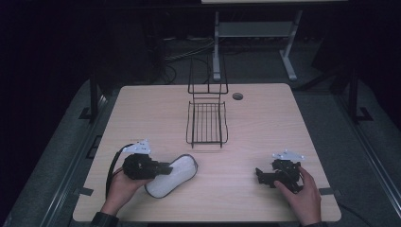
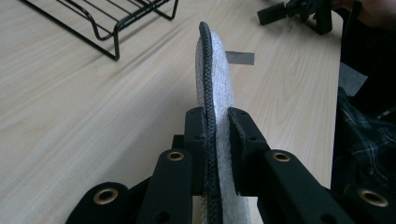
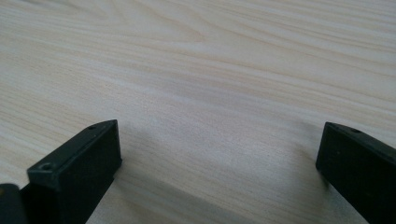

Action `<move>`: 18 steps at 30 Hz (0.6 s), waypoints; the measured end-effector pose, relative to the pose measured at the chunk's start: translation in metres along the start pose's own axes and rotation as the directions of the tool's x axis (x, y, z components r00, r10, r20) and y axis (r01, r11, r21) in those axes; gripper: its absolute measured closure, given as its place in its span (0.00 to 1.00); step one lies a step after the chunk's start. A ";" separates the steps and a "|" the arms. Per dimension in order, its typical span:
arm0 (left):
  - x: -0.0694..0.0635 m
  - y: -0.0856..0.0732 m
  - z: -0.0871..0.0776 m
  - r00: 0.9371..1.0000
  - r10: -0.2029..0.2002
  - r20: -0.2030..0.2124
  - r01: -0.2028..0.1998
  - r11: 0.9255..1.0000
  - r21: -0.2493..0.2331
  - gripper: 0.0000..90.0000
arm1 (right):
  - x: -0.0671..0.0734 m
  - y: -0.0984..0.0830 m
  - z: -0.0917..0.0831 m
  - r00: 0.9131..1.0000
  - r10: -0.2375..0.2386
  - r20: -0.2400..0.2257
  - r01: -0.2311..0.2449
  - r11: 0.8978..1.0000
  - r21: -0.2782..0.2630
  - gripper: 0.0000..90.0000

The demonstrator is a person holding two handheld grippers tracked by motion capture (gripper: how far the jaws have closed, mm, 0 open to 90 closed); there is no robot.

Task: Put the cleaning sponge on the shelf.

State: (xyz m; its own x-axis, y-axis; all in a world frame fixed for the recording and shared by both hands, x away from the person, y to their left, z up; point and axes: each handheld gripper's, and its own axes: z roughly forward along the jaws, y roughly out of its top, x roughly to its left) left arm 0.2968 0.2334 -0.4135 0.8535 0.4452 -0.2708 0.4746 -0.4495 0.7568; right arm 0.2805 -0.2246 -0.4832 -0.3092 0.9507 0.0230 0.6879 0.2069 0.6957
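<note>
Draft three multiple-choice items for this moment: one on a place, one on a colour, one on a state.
1. Where does the black wire rack stand on the light wooden table?
A. far middle
B. near left corner
C. near right edge

2. What colour is the braided rim of the white oval fabric insole?
A. red
B. dark grey
C. yellow

3. How does the left tool stand?
A. open over bare wood
B. shut on the insole
C. hooked on the rack

Key:
1 A, the high view shows the rack beyond both hands, near the table's middle.
2 B, the left gripper view shows a dark cord along the white edge.
3 B, both jaws press the insole's sides, while the right tool gapes over bare wood.
</note>
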 end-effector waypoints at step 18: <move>0.005 0.014 -0.014 0.999 0.007 -0.037 -0.008 1.000 -0.030 0.87 | 0.000 0.000 0.000 1.000 0.002 0.000 -0.002 1.000 0.000 0.00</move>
State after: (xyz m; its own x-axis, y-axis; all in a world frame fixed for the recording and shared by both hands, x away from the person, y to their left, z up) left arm 0.3047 0.2397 -0.3961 0.8481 0.4705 -0.2437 0.4613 -0.4292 0.7765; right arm 0.2804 -0.2244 -0.4832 -0.3077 0.9512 0.0244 0.6888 0.2051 0.6953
